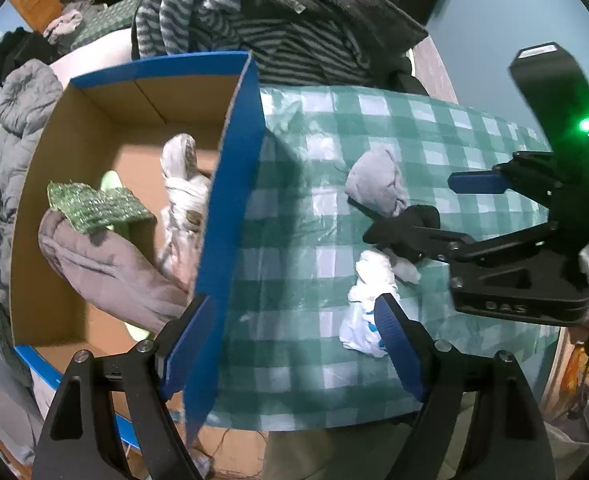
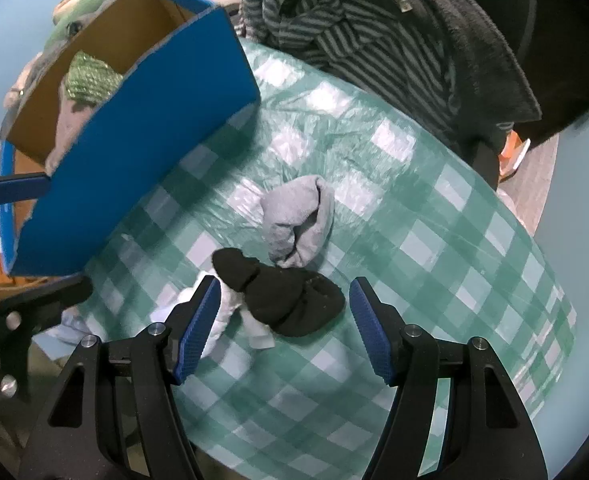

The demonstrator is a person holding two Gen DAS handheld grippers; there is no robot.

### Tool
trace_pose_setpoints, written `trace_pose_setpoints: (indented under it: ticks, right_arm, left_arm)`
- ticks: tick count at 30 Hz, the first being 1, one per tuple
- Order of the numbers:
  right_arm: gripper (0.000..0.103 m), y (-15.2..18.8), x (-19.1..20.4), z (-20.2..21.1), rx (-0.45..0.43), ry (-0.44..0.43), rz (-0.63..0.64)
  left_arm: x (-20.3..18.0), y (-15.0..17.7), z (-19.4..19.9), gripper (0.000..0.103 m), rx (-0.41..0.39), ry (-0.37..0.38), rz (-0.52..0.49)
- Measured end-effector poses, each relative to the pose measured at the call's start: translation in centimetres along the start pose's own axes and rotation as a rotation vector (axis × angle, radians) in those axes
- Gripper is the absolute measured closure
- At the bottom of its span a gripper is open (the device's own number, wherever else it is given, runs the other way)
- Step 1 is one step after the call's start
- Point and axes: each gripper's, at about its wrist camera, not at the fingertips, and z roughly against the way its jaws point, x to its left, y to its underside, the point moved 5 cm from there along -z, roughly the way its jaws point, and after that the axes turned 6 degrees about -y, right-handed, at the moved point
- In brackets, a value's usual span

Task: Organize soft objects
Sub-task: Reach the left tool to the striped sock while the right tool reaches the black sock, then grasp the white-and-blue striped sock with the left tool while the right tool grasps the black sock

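In the left wrist view, the left gripper (image 1: pixel 290 344) is wide open and empty, straddling the blue wall of the cardboard box (image 1: pixel 230 184), which already collects a green cloth (image 1: pixel 94 208).

In the right wrist view, the right gripper (image 2: pixel 284 328) is also wide open and holds nothing, placed around the black sock (image 2: pixel 290 300) on the worktop (image 2: pixel 434 280), probably to take it, while the grey sock (image 2: pixel 298 220) and the white cloth (image 2: pixel 230 316) lie touching it.

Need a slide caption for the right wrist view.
Open right tool poised over black sock beside blue box.
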Motion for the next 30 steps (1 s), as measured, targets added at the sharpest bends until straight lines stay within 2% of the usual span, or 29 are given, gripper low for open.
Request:
trace_pose_setpoints:
  ticks: [8,10,11,12,17,22,30]
  right_arm:
    - [0.036,0.5,-0.2,-2.3,0.020,-0.015,0.045]
    - [0.040,0.6,-0.3,-2.8,0.032,-0.016,0.044]
    - [0.050,0.8,-0.4,-3.0,0.039,-0.018,0.039]
    - [0.056,1.0,-0.7,-3.3,0.048,-0.027,0.025]
    - [0.062,2.0,-1.7,-2.9,0.048,-0.065,-0.044]
    - [0.062,3.7,-3.5,-2.1,0.056,-0.062,-0.130]
    - [0.062,7.6,-7.4,-0.8,0.062,-0.062,-0.340]
  left_arm:
    - [-1.2,0.9,-1.9,0.020,0.041,0.010,0.028]
    - [-1.5,1.1,-2.2,0.020,0.046,0.018,0.032]
    - [-1.7,1.2,-2.4,0.020,0.050,0.020,0.033]
    - [-1.8,1.3,-2.5,0.020,0.055,0.021,0.034]
    - [-2.5,1.6,-3.2,0.020,0.068,0.028,0.036]
    - [-3.3,1.8,-3.9,0.020,0.083,0.039,0.022]
    - [-4.8,2.0,-5.5,0.020,0.127,0.064,0.005]
